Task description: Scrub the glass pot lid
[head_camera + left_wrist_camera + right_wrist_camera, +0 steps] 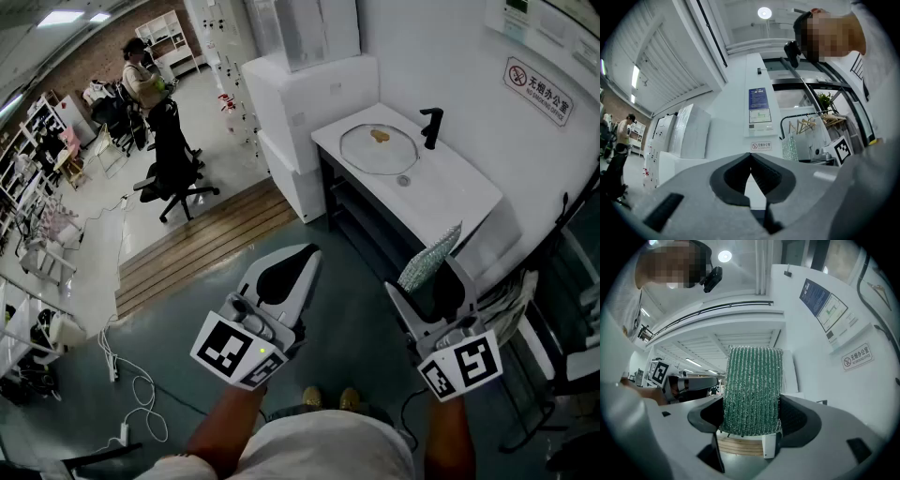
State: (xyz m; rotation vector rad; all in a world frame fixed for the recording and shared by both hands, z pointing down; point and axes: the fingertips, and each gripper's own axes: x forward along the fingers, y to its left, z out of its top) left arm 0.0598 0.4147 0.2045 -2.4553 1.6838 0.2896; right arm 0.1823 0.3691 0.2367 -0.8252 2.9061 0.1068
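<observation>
The round glass pot lid (378, 148) lies in the sink of a white counter (450, 192), with a brownish smear near its knob. It is far ahead of both grippers. My left gripper (302, 267) (750, 160) is held low over the floor, jaws shut with nothing between them. My right gripper (442, 272) (752, 414) is shut on a green sparkly scrub sponge (428, 257) (753, 387), which stands upright out of the jaws. Both grippers are tilted upward and sit well short of the counter.
A black faucet (431, 127) stands behind the sink. White cabinets (305, 94) adjoin the counter's left side. A wooden platform (202, 244), an office chair (173, 164) and a person (141, 75) are further left. Cables (141, 394) trail on the floor. A rack (572, 309) is at right.
</observation>
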